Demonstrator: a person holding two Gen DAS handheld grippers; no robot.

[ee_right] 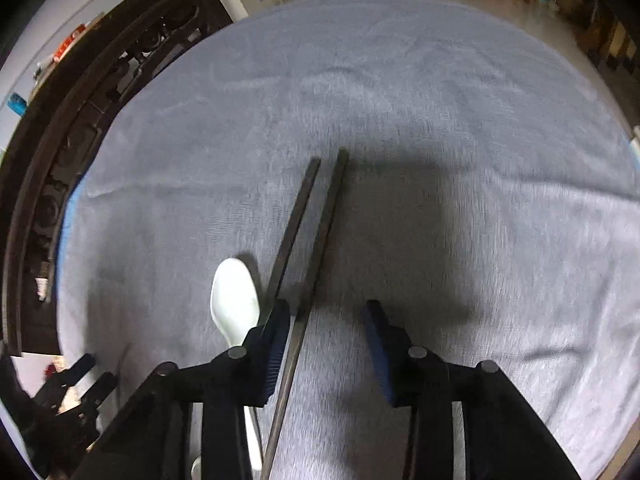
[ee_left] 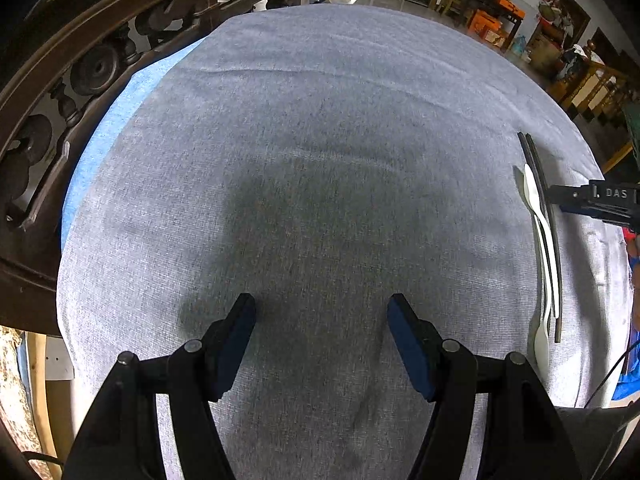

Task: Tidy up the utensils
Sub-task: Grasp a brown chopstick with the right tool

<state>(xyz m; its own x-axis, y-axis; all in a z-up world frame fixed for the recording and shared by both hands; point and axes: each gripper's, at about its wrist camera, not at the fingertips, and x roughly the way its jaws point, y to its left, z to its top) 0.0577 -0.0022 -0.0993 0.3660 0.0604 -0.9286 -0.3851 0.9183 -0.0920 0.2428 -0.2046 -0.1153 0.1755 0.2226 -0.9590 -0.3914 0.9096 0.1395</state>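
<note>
Two dark chopsticks (ee_right: 316, 240) lie side by side on the grey cloth (ee_right: 440, 120), with a white spoon (ee_right: 234, 300) just left of them. My right gripper (ee_right: 326, 312) is open above them; one chopstick runs between its fingers and the other passes under the left finger (ee_right: 276, 340). In the left wrist view the chopsticks (ee_left: 540, 200) and two white spoons (ee_left: 540, 240) lie at the far right, with the right gripper (ee_left: 592, 200) beside them. My left gripper (ee_left: 322, 312) is open and empty over bare cloth.
A dark carved wooden bench back (ee_left: 60, 100) curves along the left side of the cloth (ee_left: 320, 140). The cloth's blue underside (ee_left: 100, 140) shows at the left edge. A room with furniture lies beyond the far edge.
</note>
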